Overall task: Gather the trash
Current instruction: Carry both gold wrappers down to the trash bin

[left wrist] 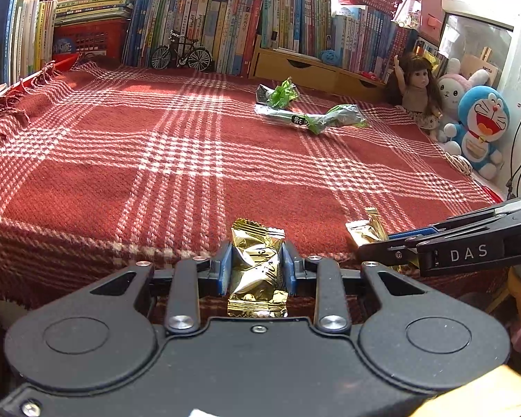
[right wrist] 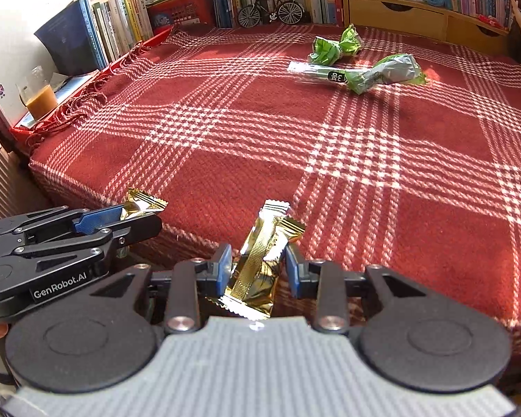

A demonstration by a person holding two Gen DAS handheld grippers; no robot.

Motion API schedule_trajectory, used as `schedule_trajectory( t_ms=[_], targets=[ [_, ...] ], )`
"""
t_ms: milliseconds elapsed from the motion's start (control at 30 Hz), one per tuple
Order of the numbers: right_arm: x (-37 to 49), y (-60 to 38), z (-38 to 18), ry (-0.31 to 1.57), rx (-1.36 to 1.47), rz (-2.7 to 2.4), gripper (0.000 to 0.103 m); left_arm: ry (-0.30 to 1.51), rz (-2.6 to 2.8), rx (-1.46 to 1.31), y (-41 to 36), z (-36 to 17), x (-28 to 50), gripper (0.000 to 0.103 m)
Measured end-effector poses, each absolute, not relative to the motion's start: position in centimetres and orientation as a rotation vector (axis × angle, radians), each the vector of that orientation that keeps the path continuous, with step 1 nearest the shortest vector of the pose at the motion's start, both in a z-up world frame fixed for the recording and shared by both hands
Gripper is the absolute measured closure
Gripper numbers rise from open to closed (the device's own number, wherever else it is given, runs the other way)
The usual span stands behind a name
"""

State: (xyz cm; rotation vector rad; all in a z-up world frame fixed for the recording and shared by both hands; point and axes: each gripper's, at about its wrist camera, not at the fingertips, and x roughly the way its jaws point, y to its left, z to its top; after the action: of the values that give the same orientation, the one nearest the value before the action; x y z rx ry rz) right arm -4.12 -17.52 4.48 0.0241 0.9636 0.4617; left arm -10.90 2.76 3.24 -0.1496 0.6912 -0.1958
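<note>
A gold wrapper [left wrist: 257, 271] is pinched between the blue pads of the left gripper [left wrist: 257, 267], its long axis running forward along the fingers, far end over the near edge of the red plaid blanket [left wrist: 156, 160]. A second gold wrapper [right wrist: 258, 260] is clamped in the right gripper [right wrist: 258, 264], long axis tilted forward and slightly right; its near end is cut off by the gripper body. Well ahead of both grippers lie a crumpled green wrapper [right wrist: 335, 47] and, just nearer, a long green wrapper [right wrist: 361, 71] lying crosswise. Beyond stand books [left wrist: 205, 24] and a model bicycle [left wrist: 181, 52]; printed text on the wrappers is hard to read.
</note>
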Motion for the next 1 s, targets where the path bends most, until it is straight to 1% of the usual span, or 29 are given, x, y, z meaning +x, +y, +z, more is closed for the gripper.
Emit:
schedule_trajectory(
  t_ms=[367, 1000],
  targets=[
    [-7.5, -18.4, 2.2, 1.021, 0.052, 0.481, 0.065, 0.784, -0.228, -0.134, 1.9, 0.9, -13.5, 0.075],
    [-9.8, -17.6, -5.5, 1.236, 0.08, 0.478, 0.064, 1.025, -0.21, -0.129, 1.0, -5.4, -13.4, 0.075]
  ],
)
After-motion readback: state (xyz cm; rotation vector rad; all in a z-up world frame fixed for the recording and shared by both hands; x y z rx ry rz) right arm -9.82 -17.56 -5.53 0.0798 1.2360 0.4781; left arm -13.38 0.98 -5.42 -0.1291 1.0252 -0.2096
